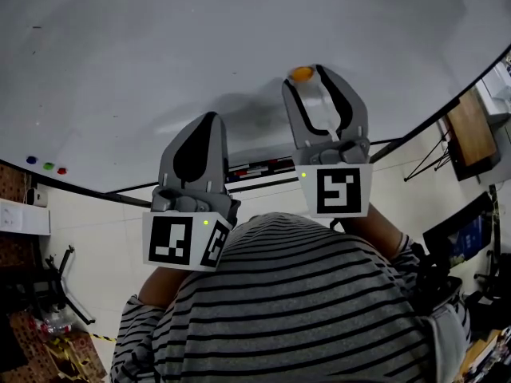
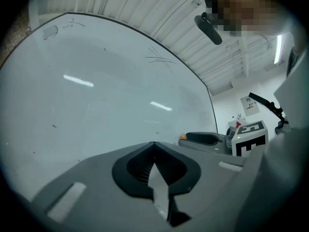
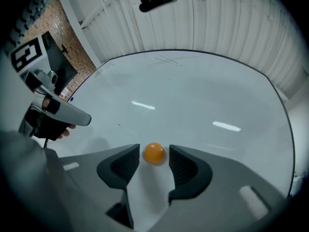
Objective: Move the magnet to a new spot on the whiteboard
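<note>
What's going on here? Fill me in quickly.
A person holds a tool in each hand at a whiteboard. The right tool has its jaws open around the orange magnet, which sits on the board between them, not gripped. The left tool is shut and empty, off to the side.

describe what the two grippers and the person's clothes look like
The left gripper and the right gripper are both grey plastic, with tapered jaws lined in black. Each carries a white cube with black square markers and a small green light: the left cube and the right cube. The person wears a shirt with dark and light stripes, sleeves included.
</note>
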`<state>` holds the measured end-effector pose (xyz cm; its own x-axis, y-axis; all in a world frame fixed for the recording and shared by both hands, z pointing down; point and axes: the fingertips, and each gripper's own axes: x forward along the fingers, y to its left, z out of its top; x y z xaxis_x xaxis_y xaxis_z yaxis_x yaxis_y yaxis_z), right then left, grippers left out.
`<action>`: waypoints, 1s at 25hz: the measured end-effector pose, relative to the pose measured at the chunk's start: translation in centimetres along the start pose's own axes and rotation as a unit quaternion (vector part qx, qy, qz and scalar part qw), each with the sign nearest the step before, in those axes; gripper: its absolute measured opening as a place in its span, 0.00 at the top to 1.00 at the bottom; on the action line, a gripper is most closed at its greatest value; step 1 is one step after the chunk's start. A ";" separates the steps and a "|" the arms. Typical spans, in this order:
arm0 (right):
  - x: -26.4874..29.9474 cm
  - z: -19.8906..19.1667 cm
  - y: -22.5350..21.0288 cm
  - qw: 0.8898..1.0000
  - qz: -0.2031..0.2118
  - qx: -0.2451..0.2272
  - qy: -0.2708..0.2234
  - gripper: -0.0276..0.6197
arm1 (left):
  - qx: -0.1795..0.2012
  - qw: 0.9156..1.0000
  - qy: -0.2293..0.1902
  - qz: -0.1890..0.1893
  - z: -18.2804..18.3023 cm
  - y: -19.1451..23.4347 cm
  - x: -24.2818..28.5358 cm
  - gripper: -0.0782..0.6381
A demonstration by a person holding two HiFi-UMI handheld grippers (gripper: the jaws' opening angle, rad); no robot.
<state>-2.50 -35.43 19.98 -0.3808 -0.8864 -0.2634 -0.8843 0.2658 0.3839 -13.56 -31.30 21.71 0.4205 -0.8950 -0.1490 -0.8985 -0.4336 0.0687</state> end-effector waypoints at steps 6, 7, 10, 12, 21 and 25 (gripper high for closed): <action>-0.1 -0.2 0.0 1.000 -0.029 -0.010 -0.003 0.76 | -0.004 1.000 -0.001 0.005 -0.2 0.6 -0.4 0.87; -0.1 -0.2 0.1 0.999 -0.033 -0.013 -0.003 0.77 | -0.005 1.000 0.000 0.007 -0.2 0.7 -0.5 0.87; -0.2 -0.2 0.1 0.999 -0.037 -0.010 -0.002 0.77 | -0.006 1.000 0.002 0.015 -0.2 1.0 -0.9 0.87; -0.2 -0.1 0.1 0.999 -0.034 -0.007 -0.002 0.77 | -0.006 1.000 0.003 0.021 -0.1 1.1 -1.2 0.87; -3.4 2.0 -0.3 0.999 -0.030 0.022 -0.026 0.77 | 0.009 0.999 -0.004 0.034 0.3 -0.5 -2.9 0.87; -6.6 2.3 -0.8 0.999 -0.026 0.025 -0.027 0.77 | 0.029 0.999 -0.011 0.043 0.4 -2.5 -4.1 0.87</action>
<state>0.13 -28.91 19.42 -0.3474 -0.8777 -0.3300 -0.9150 0.2403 0.3241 -13.09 -26.50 21.77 0.3398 -0.9256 -0.1664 -0.9371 -0.3484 0.0241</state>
